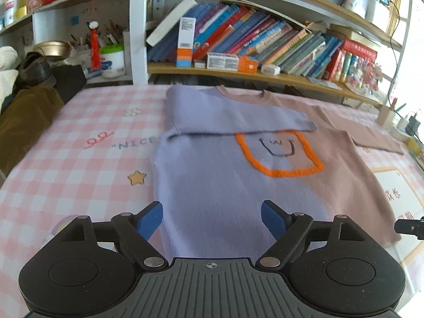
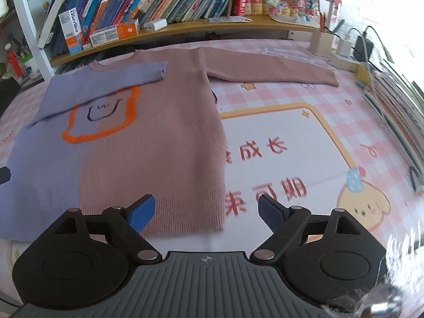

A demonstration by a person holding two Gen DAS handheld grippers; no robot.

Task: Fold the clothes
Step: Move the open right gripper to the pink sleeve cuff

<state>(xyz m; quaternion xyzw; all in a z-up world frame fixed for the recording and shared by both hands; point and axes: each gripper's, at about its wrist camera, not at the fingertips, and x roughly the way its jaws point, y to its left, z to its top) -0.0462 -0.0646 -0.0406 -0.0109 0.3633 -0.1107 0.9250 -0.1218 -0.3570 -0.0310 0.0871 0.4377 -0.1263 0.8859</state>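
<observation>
a pink checked cloth point(image 2: 304, 84) with cartoon prints covers the desk, and behind it a bookshelf point(image 1: 238, 73) holds slanting rows of books point(image 1: 265, 39). a two-tone sweater point(image 2: 148, 132), lilac on one half and dusty pink on the other, lies flat on the cloth, hem toward the cameras. its lilac sleeve point(image 1: 233, 116) is folded across the chest above an orange-outlined face motif point(image 1: 278, 153); the pink sleeve point(image 2: 270, 71) stretches out straight to the side. the left tongs point(image 1: 212, 220) hover above the lilac hem, jaws wide apart, gripping nothing. the right tongs point(image 2: 205, 213) stand equally wide and empty over the pink hem's corner.
</observation>
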